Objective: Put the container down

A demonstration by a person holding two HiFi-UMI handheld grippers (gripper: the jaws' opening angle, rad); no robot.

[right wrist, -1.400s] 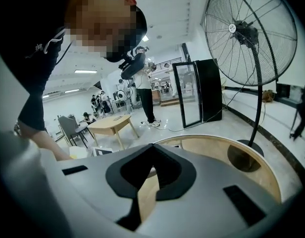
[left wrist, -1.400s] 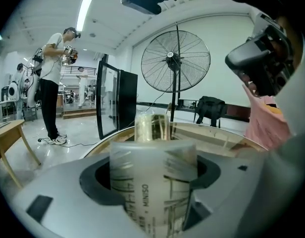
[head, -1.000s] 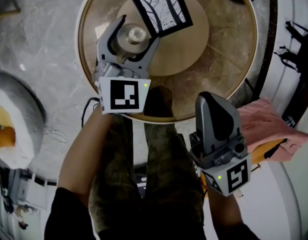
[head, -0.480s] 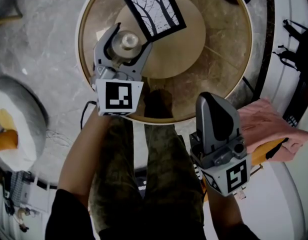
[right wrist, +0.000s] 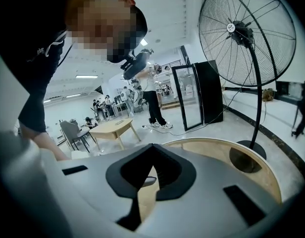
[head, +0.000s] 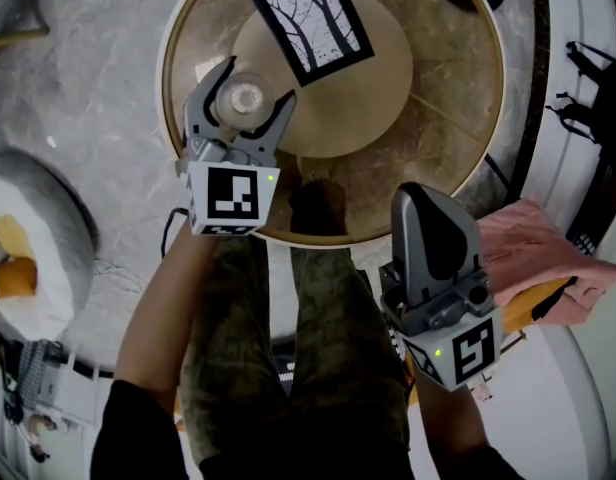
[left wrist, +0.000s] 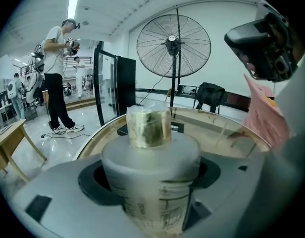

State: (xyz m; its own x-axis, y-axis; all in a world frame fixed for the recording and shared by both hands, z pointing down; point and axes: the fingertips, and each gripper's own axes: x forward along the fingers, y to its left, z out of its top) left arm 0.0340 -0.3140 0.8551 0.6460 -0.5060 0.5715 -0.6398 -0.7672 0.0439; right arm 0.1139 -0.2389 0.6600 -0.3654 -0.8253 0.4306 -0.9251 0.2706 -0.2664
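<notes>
The left gripper (head: 256, 84), jaws clamped on the container (head: 238, 96), has drifted toward the near-left rim of the round table (head: 448, 118), away from the tree picture (head: 310, 23), while the right gripper (head: 425, 196) stays off the near edge, jaws together and empty.

Dim overhead view, fisheye-warped edges

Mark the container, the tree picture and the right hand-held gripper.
container (head: 241, 98): head view, on its round top.
tree picture (head: 311, 18): head view, middle of the black-and-white print.
right hand-held gripper (head: 425, 196): head view, at the tips of its closed jaws.
</notes>
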